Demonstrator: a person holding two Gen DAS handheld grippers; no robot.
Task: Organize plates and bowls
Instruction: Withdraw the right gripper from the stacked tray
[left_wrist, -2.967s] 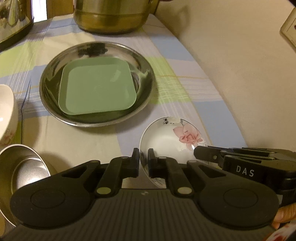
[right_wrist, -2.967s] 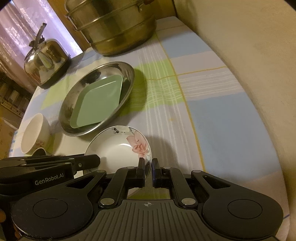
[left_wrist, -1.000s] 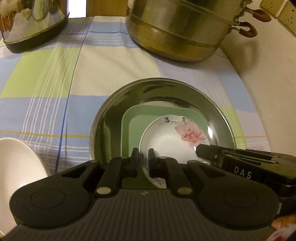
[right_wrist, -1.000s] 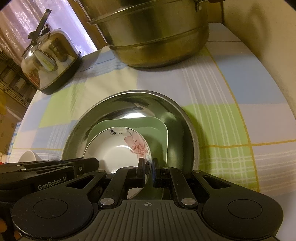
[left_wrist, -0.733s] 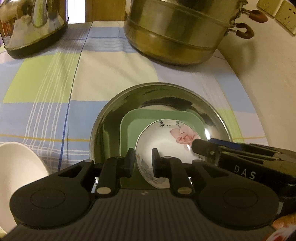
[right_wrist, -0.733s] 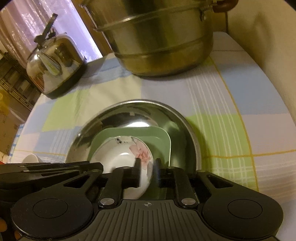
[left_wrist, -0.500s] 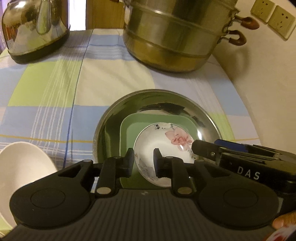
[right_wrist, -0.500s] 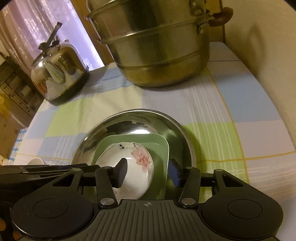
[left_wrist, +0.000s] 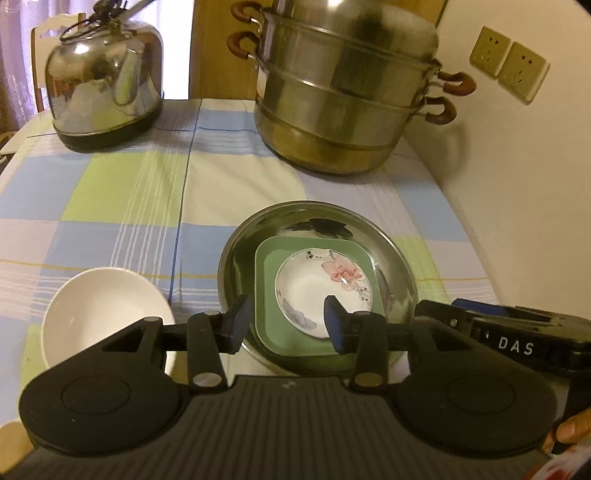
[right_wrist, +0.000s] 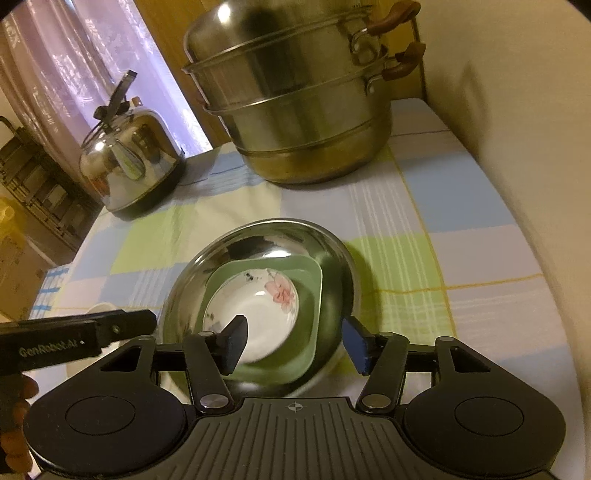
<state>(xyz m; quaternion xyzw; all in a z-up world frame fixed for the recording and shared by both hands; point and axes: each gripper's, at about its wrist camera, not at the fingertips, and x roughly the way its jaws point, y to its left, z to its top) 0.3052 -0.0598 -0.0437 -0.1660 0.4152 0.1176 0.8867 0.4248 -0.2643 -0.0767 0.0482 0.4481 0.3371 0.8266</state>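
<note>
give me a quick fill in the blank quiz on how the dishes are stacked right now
1. The flowered bowl sits on the square plate, whose colour is ____.
2. That plate lies inside a round ____ basin.
3. The plain white bowl stands on the tablecloth, outside the basin, next to the ____ gripper.
4. Both it and the right gripper have open jaws that hold ____.

Missing words: green; steel; left; nothing

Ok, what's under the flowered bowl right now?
The flowered bowl sits on a green square plate, itself inside a steel dish. The plate's middle and the dish's bottom are covered.
</note>
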